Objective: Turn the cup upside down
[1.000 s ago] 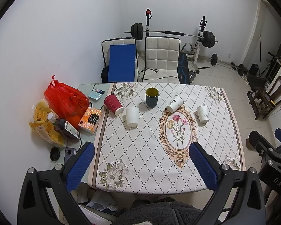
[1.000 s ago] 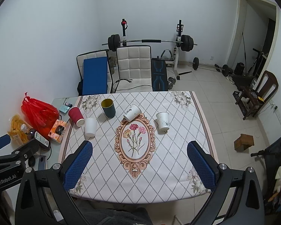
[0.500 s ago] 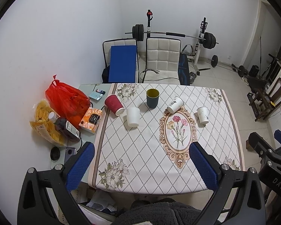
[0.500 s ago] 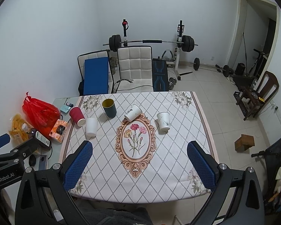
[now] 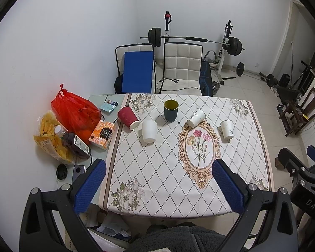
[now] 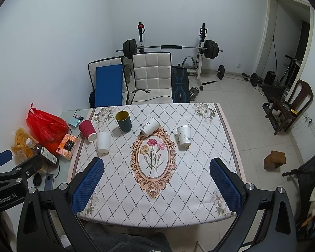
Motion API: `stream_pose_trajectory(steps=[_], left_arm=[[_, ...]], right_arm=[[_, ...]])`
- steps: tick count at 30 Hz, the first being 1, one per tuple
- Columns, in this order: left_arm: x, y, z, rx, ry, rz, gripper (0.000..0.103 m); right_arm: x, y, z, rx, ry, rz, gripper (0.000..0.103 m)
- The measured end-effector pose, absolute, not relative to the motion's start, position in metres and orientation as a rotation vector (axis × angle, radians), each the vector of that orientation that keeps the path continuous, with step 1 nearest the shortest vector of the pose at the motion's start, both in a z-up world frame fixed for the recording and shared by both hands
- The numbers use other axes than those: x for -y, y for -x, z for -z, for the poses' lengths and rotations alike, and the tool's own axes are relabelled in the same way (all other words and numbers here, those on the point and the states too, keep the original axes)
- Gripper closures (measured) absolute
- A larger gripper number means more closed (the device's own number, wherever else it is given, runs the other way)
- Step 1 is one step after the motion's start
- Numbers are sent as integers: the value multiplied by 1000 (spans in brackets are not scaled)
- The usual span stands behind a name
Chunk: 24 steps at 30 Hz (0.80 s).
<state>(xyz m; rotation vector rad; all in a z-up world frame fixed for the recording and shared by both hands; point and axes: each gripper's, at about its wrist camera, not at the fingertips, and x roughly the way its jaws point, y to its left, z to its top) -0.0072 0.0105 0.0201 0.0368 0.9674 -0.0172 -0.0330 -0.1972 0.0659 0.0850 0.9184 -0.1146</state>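
Several cups stand on a table [image 5: 157, 168] with a diamond-patterned cloth. A dark green cup [image 5: 171, 110] [image 6: 123, 121] stands upright, mouth up. A red paper cup [image 5: 128, 117] [image 6: 87, 130] lies tilted at the left edge. A plain white cup [image 5: 149, 130] [image 6: 104, 142] is beside it. A printed white cup [image 5: 196, 117] [image 6: 150, 126] lies on its side. Another white cup [image 5: 227, 129] [image 6: 184, 138] is at the right. My left gripper [image 5: 157, 184] and right gripper [image 6: 156, 185] are open, empty, high above the near edge.
A red bag [image 5: 75, 111], snack bag [image 5: 48, 134], bottle [image 5: 73, 142] and orange tissue box [image 5: 103, 134] sit on the glass strip left of the cloth. Two chairs [image 5: 182, 67] stand behind the table, with a barbell rack [image 5: 199, 40] beyond. A wooden chair [image 6: 289, 107] is at right.
Both views have shifted slightly; the table sits a little lower in frame, so both grippers have drifted a bit. No cup has moved.
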Motion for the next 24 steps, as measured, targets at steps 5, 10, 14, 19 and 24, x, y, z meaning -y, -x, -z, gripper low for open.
stream_pose_trajectory(steps=[5, 10, 14, 19, 24], left_arm=[[-10, 7, -21, -969, -41, 13, 0], [-7, -5, -3, -993, -61, -10, 0], [-6, -22, 37, -1055, -65, -61, 0], [-15, -44, 91, -1139, -65, -128, 0], [-30, -62, 144, -1236, -30, -153, 0]], right_arm=[[196, 31, -66, -920, -92, 107, 1], [202, 24, -55, -940, -106, 102, 1], [211, 10, -16, -1006, -110, 108, 1], [220, -14, 55, -1153, -120, 86, 1], [222, -30, 134, -1289, -104, 74, 1]])
